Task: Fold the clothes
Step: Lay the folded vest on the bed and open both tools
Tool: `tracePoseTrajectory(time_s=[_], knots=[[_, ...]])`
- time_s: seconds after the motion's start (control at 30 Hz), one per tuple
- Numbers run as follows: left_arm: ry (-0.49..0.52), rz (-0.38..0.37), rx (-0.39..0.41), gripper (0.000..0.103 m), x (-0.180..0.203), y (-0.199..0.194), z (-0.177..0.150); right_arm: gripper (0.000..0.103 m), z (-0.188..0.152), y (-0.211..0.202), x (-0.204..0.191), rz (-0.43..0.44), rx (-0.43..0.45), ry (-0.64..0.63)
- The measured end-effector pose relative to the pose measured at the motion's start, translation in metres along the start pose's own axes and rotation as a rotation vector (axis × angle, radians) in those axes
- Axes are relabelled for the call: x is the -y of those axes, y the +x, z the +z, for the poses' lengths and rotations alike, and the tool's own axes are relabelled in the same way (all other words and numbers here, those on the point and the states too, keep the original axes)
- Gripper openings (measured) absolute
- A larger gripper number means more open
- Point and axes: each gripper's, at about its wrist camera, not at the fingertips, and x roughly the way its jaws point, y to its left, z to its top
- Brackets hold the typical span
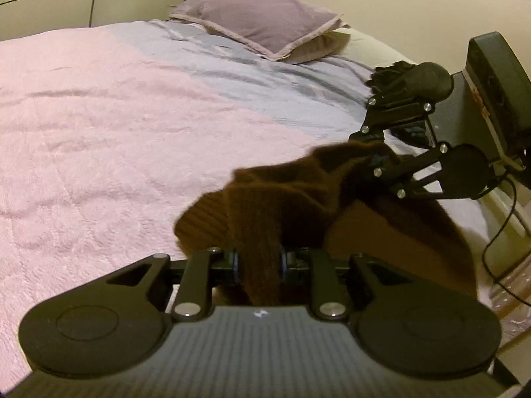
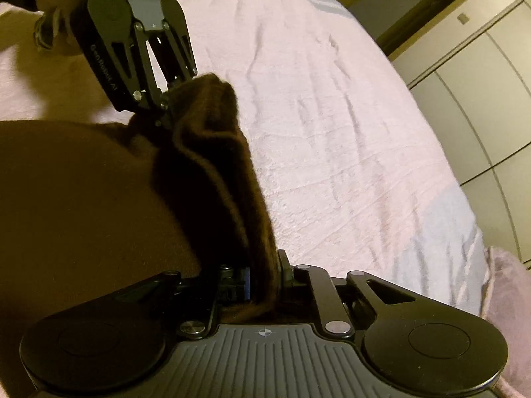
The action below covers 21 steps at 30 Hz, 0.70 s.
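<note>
A dark brown knitted garment (image 1: 285,195) hangs between both grippers above the bed. My left gripper (image 1: 259,262) is shut on one ribbed edge of it. In the left wrist view, my right gripper (image 1: 371,152) grips the far end of the same garment at the right. In the right wrist view, my right gripper (image 2: 262,275) is shut on the brown garment (image 2: 212,165), and my left gripper (image 2: 169,99) holds its other end at the upper left. The rest of the garment drapes down to the left (image 2: 83,205).
A pink bedspread (image 1: 99,132) covers the bed, with a lilac sheet (image 1: 232,63) and a purple pillow (image 1: 262,16) at its head. A black device with a cable (image 1: 497,99) stands at the right. Wardrobe doors (image 2: 481,83) line the far side.
</note>
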Motion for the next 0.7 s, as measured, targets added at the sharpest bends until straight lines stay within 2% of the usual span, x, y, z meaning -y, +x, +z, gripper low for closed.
tracePoseTrajectory(time_s=[0.03,0.1,0.17,0.27,0.33,0.4,0.53,0.63,0.7], knots=[[-0.012,0.006,0.001,0.024,-0.003,0.000,-0.002,0.019,0.000,0.006,0.000,0.004,0.000,0.009],[-0.049,0.018,0.003,0.026,-0.007,0.003,-0.003,0.035,-0.003,0.002,-0.003,-0.005,0.018,0.066],[-0.067,0.027,0.009,0.028,-0.006,-0.001,-0.004,0.042,-0.004,-0.005,0.006,-0.023,0.049,0.164],[-0.091,0.060,0.017,0.030,-0.004,-0.007,0.001,0.045,-0.016,-0.027,0.020,-0.098,0.069,0.332],[-0.105,0.101,0.040,0.036,-0.004,-0.019,0.001,0.045,-0.029,-0.045,0.023,-0.175,0.065,0.424],[-0.108,0.155,0.066,0.033,-0.002,-0.032,0.002,0.045,-0.038,-0.070,0.024,-0.201,0.081,0.534],[-0.047,0.150,0.066,0.033,0.011,-0.036,-0.001,0.045,-0.054,-0.095,0.000,-0.105,0.172,0.679],[-0.001,0.146,0.066,0.033,0.021,-0.039,-0.004,0.046,-0.067,-0.081,-0.024,-0.039,0.144,0.720],[0.014,0.158,0.022,0.033,0.019,-0.022,-0.006,0.046,-0.078,-0.061,-0.036,-0.019,0.100,0.740]])
